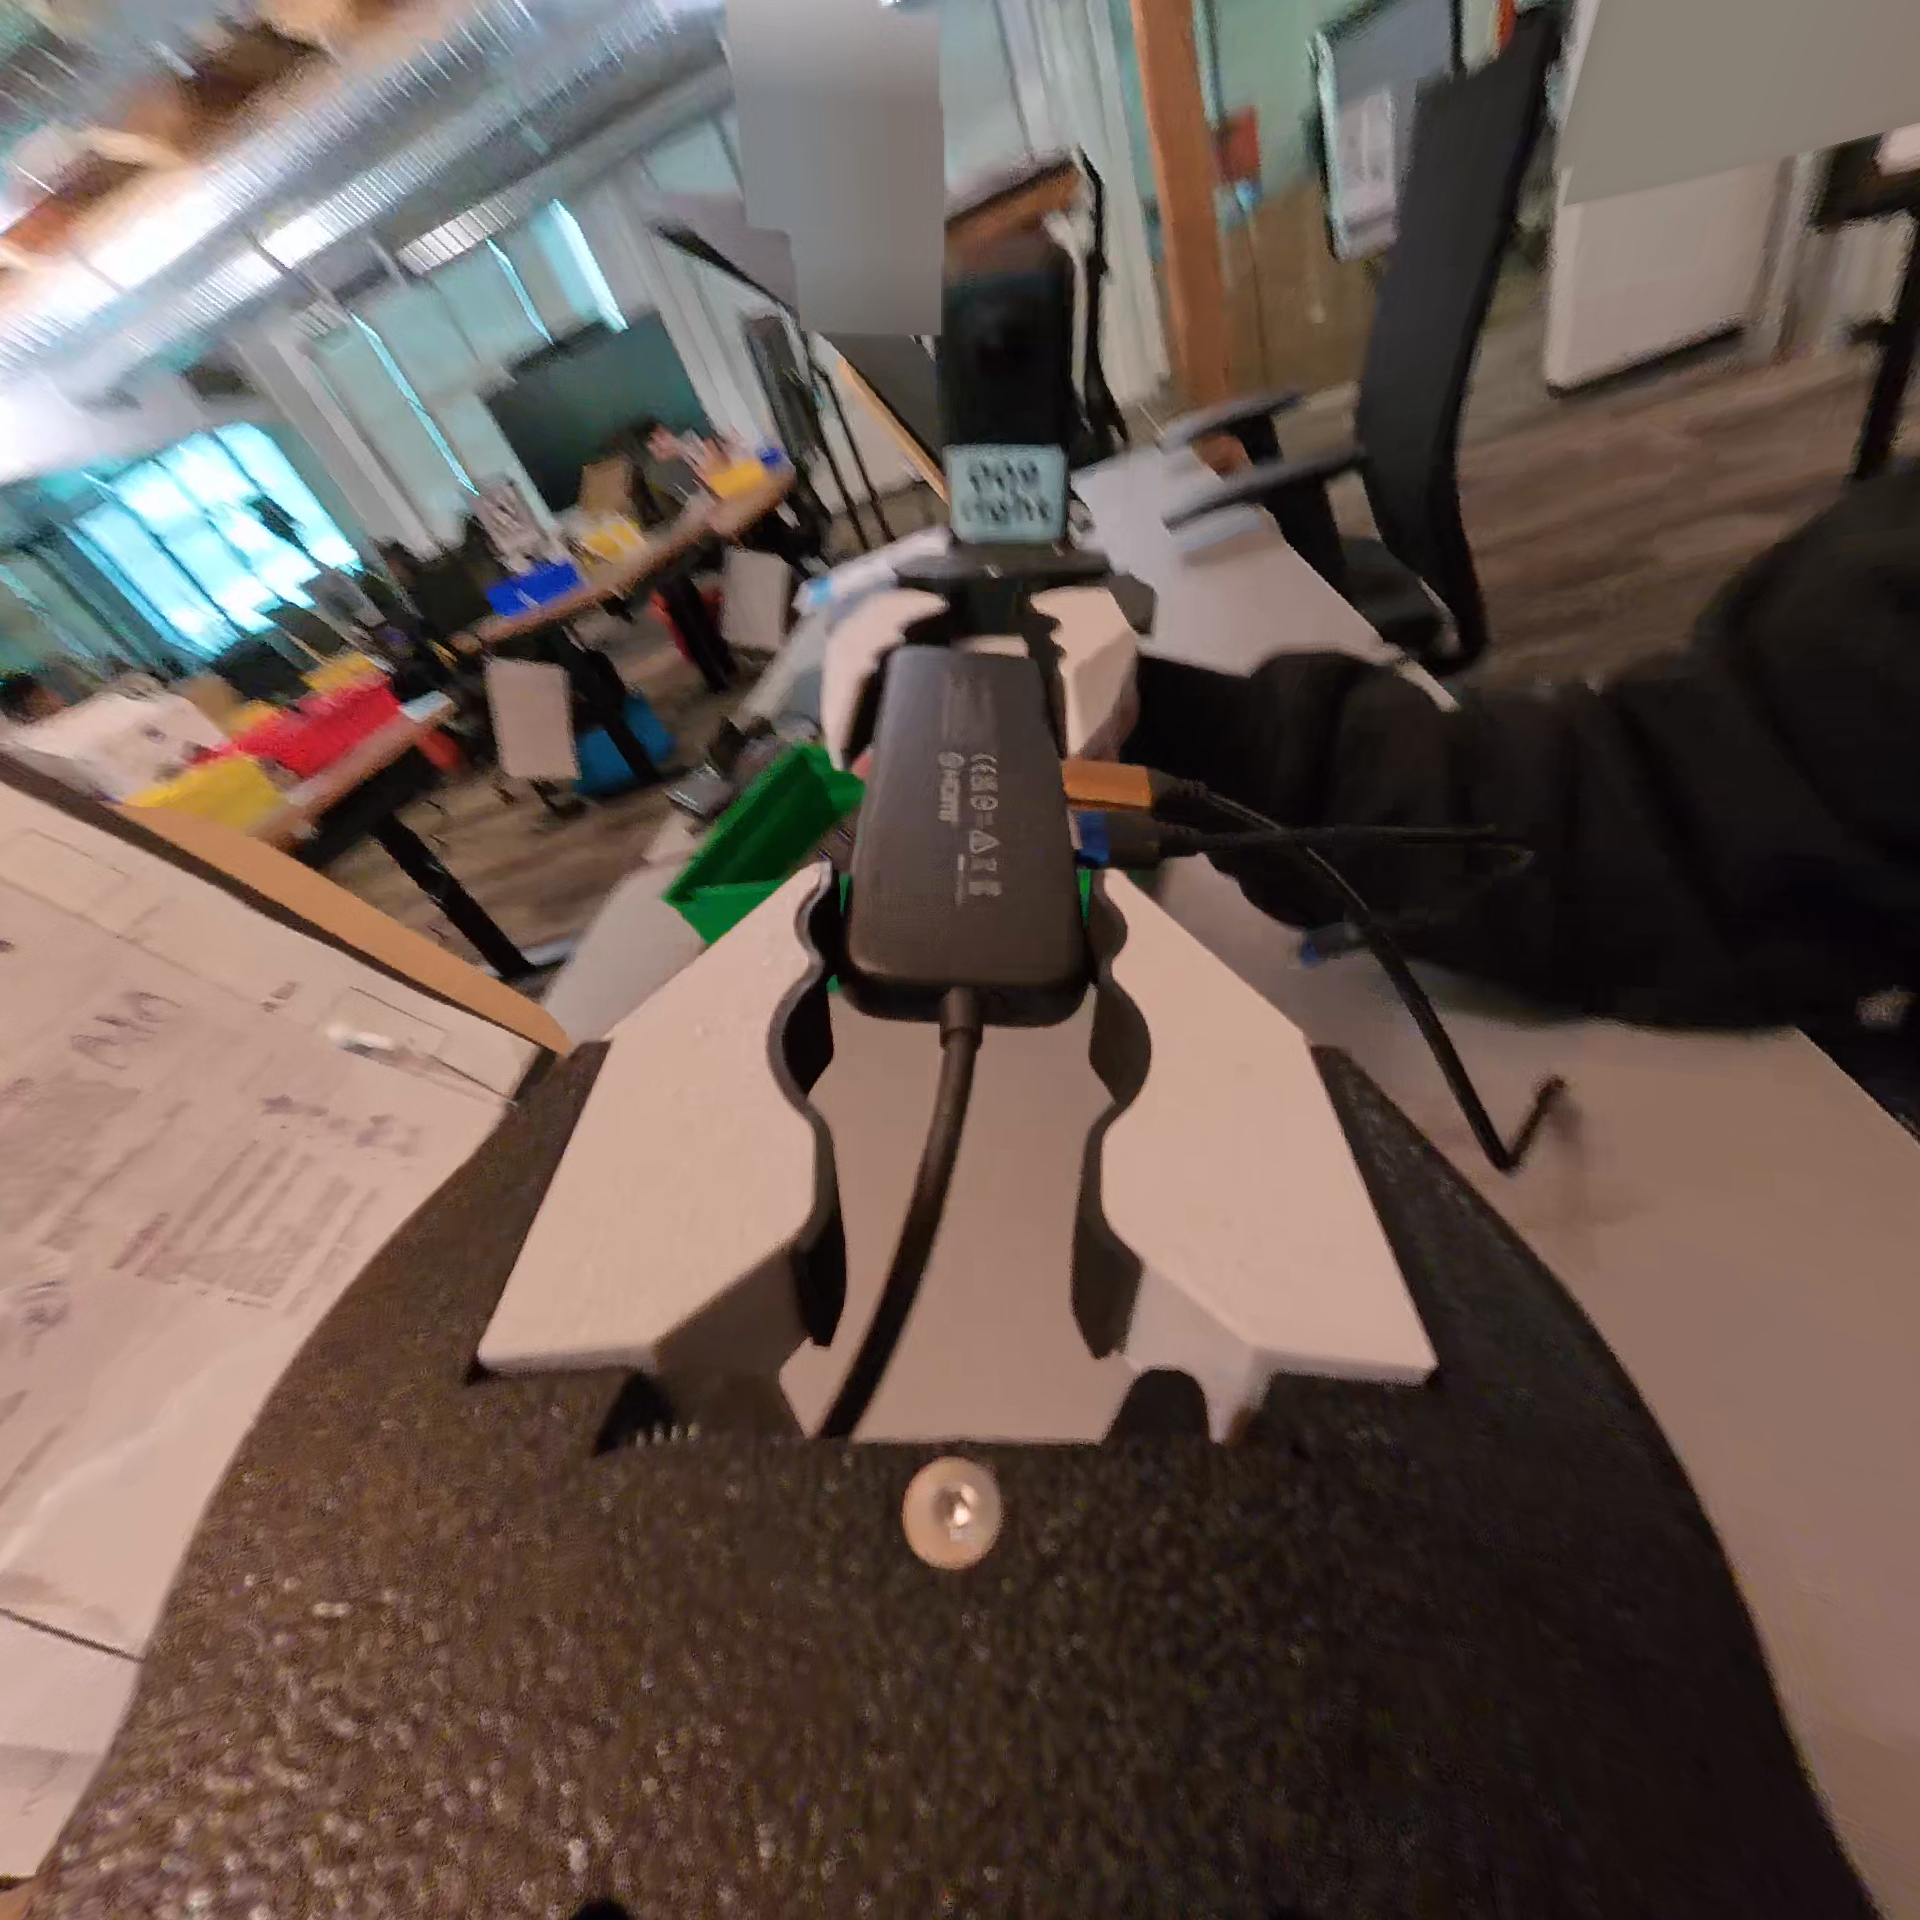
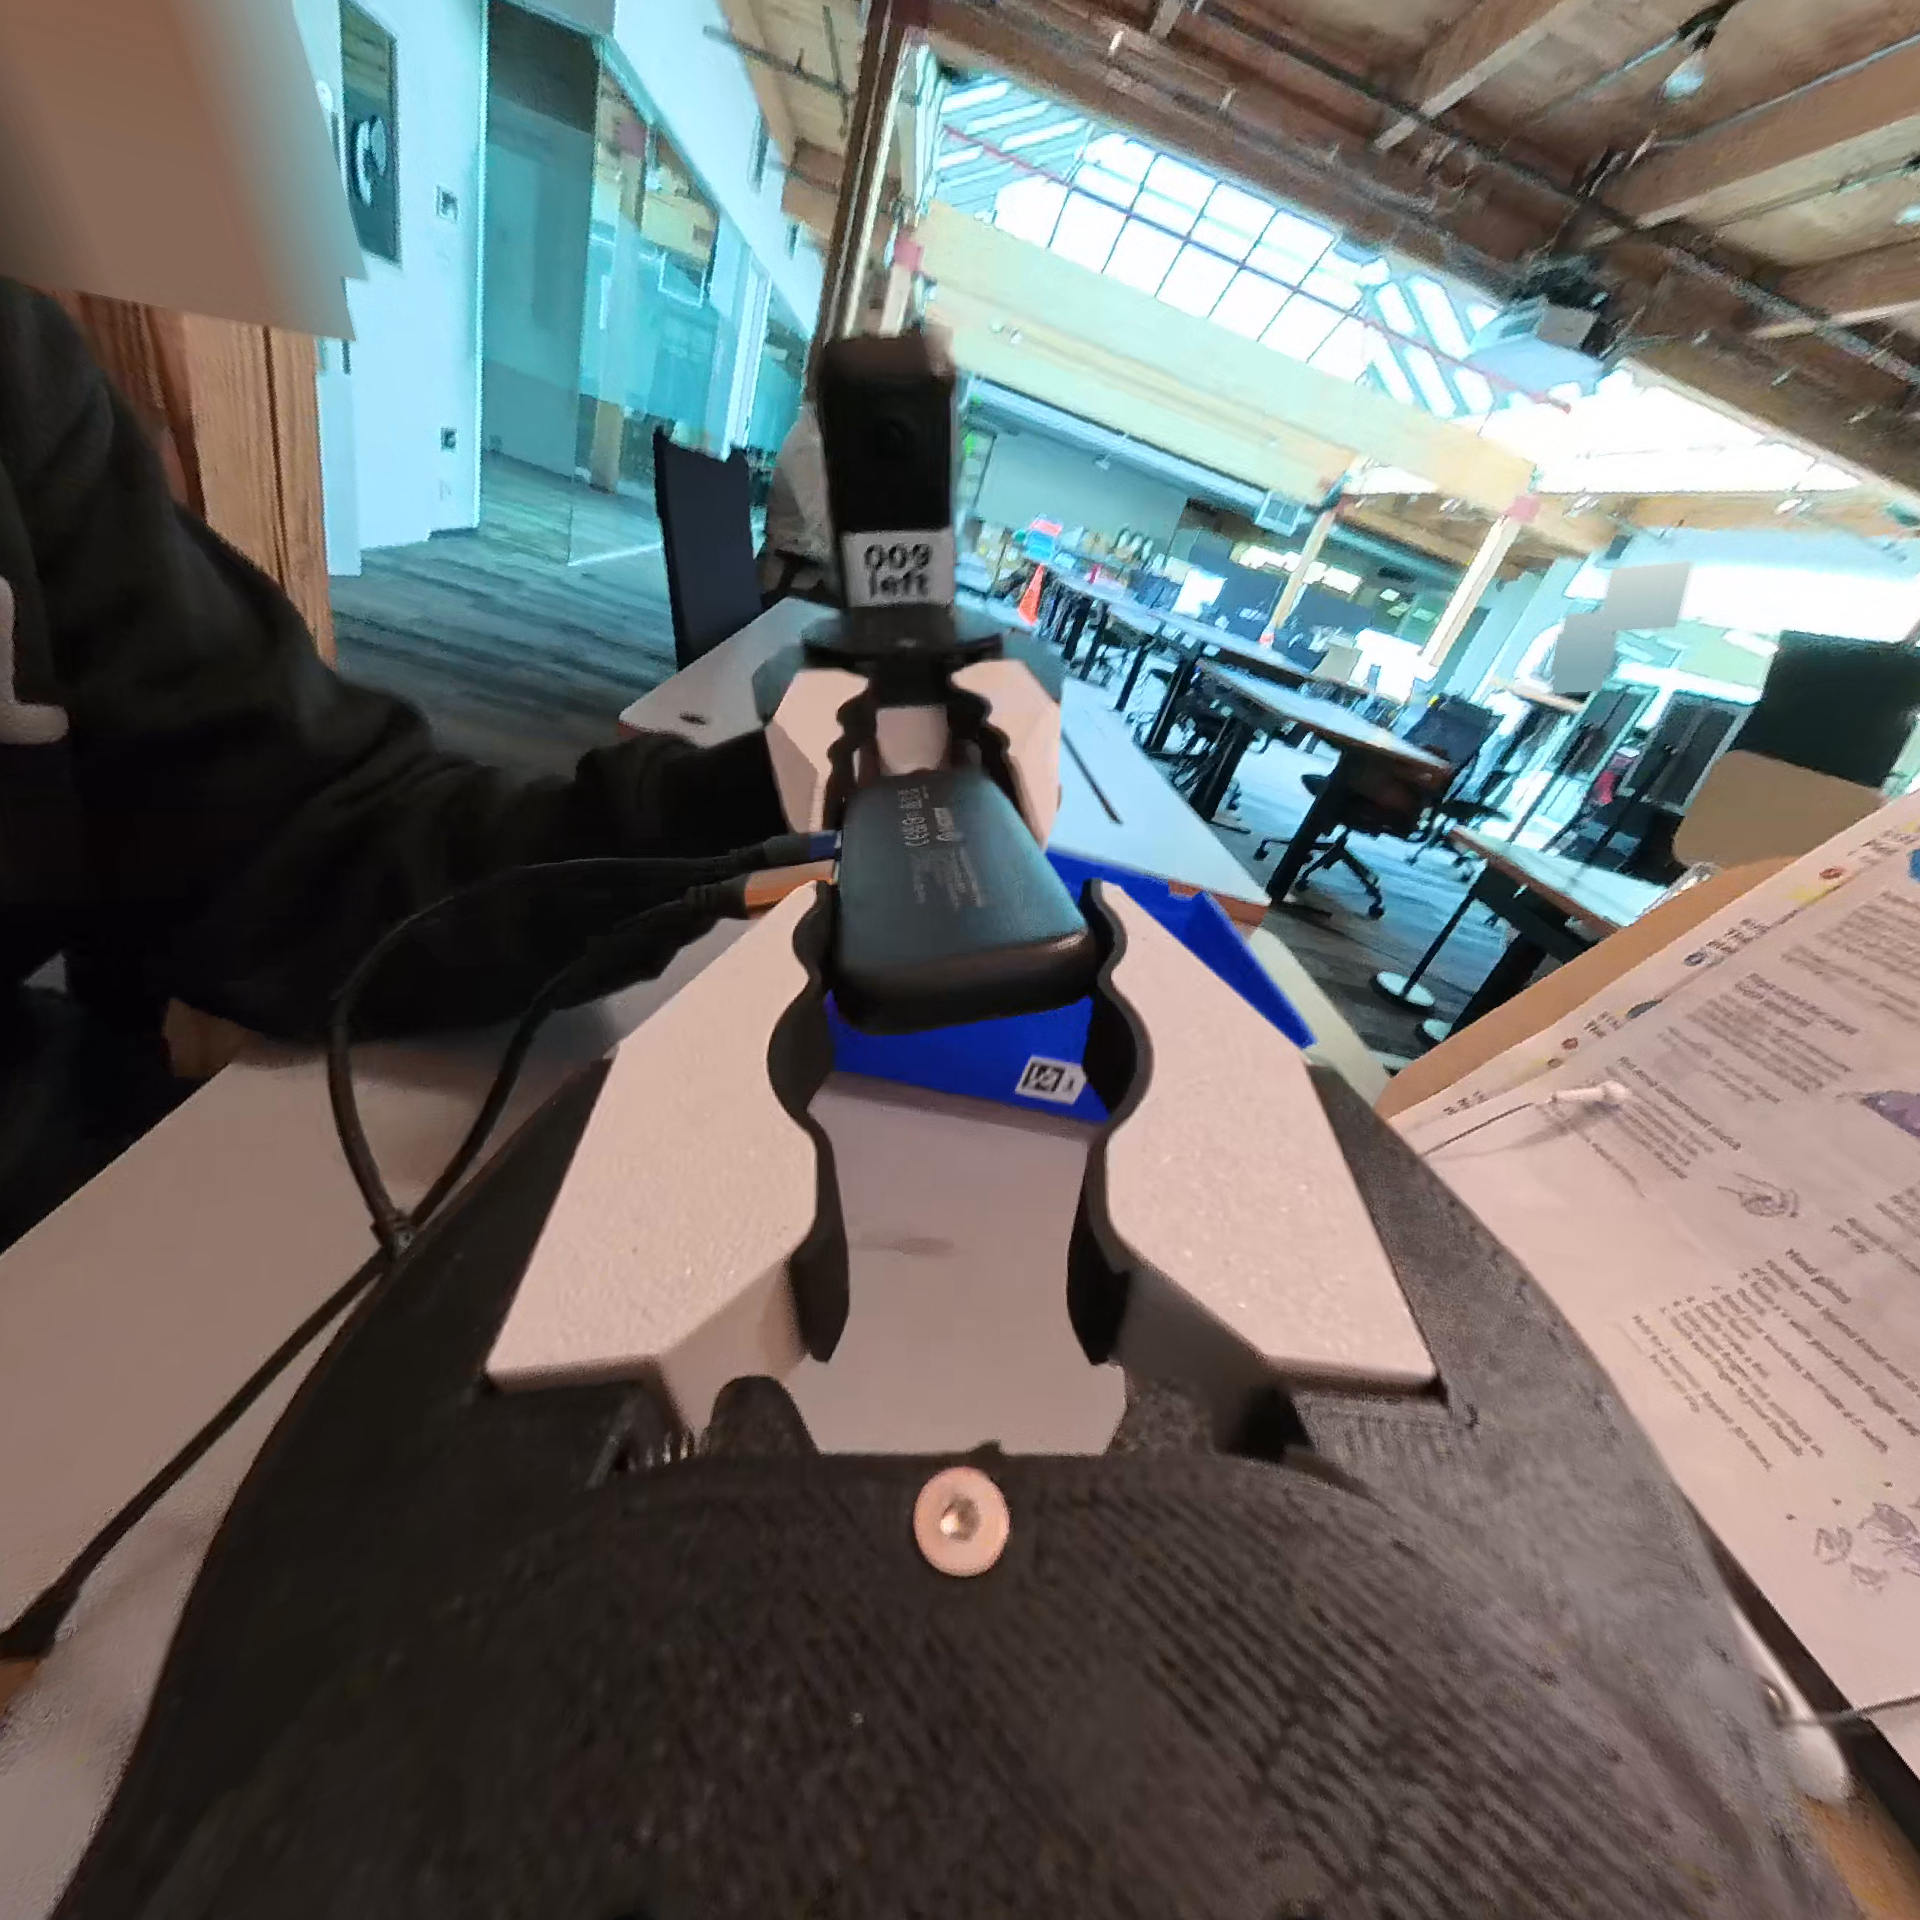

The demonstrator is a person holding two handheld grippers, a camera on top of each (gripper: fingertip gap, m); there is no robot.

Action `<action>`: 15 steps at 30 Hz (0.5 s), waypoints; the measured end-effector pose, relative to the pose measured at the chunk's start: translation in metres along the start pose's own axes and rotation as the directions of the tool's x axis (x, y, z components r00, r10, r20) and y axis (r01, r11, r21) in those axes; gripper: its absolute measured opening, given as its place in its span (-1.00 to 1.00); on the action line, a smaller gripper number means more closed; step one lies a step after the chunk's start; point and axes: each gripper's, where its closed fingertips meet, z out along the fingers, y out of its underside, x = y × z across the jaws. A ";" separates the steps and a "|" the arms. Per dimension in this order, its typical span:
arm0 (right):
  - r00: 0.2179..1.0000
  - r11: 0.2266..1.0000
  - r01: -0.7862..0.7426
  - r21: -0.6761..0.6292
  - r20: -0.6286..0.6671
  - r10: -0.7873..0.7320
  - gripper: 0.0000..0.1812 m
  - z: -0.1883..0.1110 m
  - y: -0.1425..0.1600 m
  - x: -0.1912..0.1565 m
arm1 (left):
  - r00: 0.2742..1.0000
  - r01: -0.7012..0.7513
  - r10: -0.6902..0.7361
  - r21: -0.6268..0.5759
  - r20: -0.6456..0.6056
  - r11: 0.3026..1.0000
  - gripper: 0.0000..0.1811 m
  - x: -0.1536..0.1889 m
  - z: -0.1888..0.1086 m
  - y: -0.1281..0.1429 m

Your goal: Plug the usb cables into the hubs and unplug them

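Together, both tools clench one black hub (two cables plugged in).

The right gripper gripped one end of a black USB hub above a blue bin. The left gripper clasped the hub's far end; two cables ran from its side.

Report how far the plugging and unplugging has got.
Done: two cables, one with an orange plug and one with a blue plug, sit in the side of the black hub. In hand: the left gripper and right gripper clamp opposite ends of that hub, held above the table. Left: pulling both plugs out.
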 end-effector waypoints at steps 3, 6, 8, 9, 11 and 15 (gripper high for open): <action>0.999 0.993 -0.031 0.112 -0.032 0.035 -0.50 -0.001 -0.017 0.008 | 0.994 -0.033 0.026 0.070 0.103 0.997 -0.48 -0.012 -0.003 -0.014; 0.997 0.981 -0.063 0.186 -0.027 0.070 -0.50 -0.004 -0.026 0.011 | 0.988 -0.047 0.029 0.119 0.149 0.992 -0.41 -0.015 -0.006 -0.024; 0.997 0.970 -0.074 0.233 -0.013 0.080 -0.50 -0.006 -0.032 0.011 | 0.993 0.004 -0.020 0.138 0.118 0.990 -0.37 -0.014 -0.008 -0.026; 0.996 0.963 -0.081 0.257 -0.005 0.085 -0.50 -0.007 -0.035 0.011 | 0.993 0.021 -0.037 0.133 0.115 0.991 -0.39 -0.015 -0.008 -0.022; 0.996 0.953 -0.092 0.288 0.014 0.091 -0.50 -0.007 -0.039 0.009 | 0.995 0.040 -0.050 0.111 0.086 0.993 -0.40 -0.014 -0.006 -0.013; 0.996 0.953 -0.084 0.290 0.019 0.082 -0.50 -0.003 -0.041 0.007 | 0.996 0.068 -0.075 0.121 0.048 0.990 -0.31 -0.011 0.001 -0.004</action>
